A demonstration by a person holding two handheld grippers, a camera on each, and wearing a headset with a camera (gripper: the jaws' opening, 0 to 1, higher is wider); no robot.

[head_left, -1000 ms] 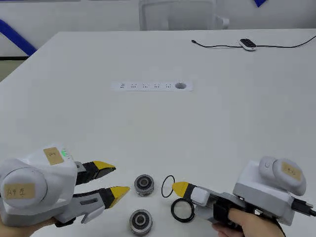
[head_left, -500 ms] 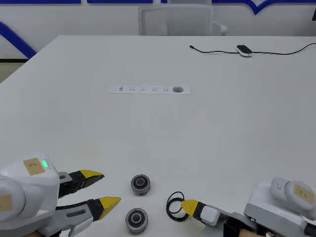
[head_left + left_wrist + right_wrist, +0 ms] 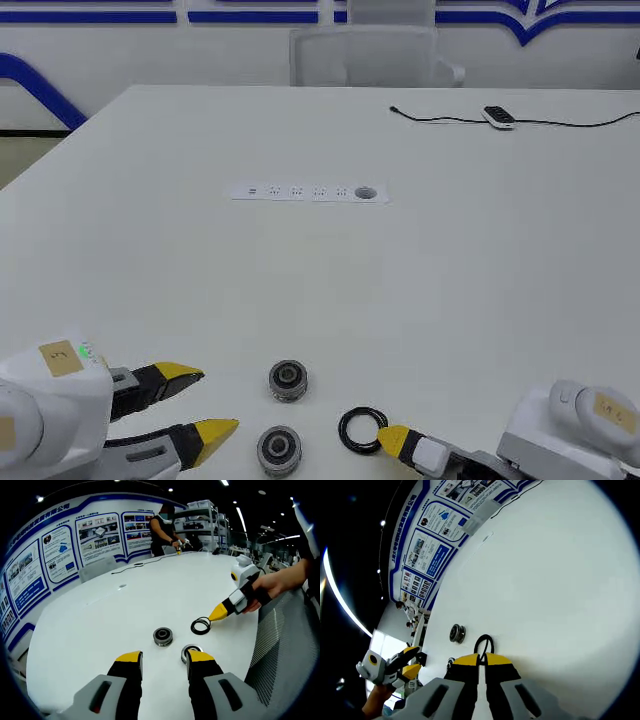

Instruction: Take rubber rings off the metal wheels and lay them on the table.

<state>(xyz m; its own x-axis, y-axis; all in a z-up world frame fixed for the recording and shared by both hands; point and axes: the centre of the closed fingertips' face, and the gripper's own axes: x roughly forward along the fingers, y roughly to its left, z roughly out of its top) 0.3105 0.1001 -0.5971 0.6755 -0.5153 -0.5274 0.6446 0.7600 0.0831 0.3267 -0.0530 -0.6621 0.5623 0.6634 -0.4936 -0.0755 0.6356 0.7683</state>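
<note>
Laying-down judged in hand: black rubber rings (image 3: 362, 428) lie by the white table's (image 3: 450, 280) front edge, right gripper (image 3: 386, 437) clenched at their rim, left gripper (image 3: 210, 402) released beside 2 round metal wheels (image 3: 288, 380); next, check wheels for remaining rings.

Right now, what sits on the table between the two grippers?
In the head view, the farther metal wheel, the nearer metal wheel and black rubber rings lie between the left gripper and right gripper, rings nearest the right.
</note>
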